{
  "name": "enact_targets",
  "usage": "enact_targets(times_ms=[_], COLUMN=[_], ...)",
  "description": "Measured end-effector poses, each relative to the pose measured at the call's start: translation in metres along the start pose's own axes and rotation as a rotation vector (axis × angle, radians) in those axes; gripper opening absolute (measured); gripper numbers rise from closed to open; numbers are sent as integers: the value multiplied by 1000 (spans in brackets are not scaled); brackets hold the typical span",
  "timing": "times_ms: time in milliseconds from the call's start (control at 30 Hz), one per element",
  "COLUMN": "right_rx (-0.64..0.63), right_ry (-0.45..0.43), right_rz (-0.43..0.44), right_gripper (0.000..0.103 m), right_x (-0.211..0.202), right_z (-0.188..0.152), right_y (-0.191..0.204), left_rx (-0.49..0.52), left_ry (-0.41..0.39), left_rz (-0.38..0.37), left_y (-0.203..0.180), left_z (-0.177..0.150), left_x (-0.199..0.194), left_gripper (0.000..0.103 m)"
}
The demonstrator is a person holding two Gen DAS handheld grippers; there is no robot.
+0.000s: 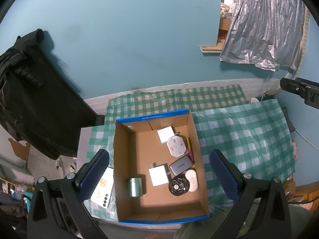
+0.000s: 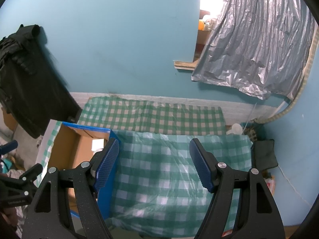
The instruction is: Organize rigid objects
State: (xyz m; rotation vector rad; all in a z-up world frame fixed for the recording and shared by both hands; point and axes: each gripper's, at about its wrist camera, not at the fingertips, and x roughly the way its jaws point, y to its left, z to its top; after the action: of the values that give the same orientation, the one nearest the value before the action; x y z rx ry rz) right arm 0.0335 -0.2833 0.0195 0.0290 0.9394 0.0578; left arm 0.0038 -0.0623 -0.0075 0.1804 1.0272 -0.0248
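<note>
A blue-edged cardboard box sits on the green checked cloth. Inside lie a metal tin, two white square blocks, a grey power bank, a round black case, a white oval case, an octagonal white puck and a pink-yellow pen. A white phone lies outside the box's left wall. My left gripper hangs open above the box, nothing between its fingers. My right gripper is open over bare cloth, beside the box.
A black jacket hangs on the teal wall at left. A silver crinkled sheet covers an opening at upper right. A dark pouch and clutter lie right of the cloth. The other gripper's tip shows at the right edge.
</note>
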Motion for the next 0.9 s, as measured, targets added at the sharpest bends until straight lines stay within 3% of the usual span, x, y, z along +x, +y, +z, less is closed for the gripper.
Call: enact_targets(times_ms=[900], right_rx=[-2], right_ry=[13], right_rz=[-2], right_gripper=[73], right_x=[4], right_z=[-2], right_y=[2], left_rx=[3], left_ry=[18], left_rz=[1], left_y=[-2], left_z=[-2], left_x=[1], left_gripper=[102])
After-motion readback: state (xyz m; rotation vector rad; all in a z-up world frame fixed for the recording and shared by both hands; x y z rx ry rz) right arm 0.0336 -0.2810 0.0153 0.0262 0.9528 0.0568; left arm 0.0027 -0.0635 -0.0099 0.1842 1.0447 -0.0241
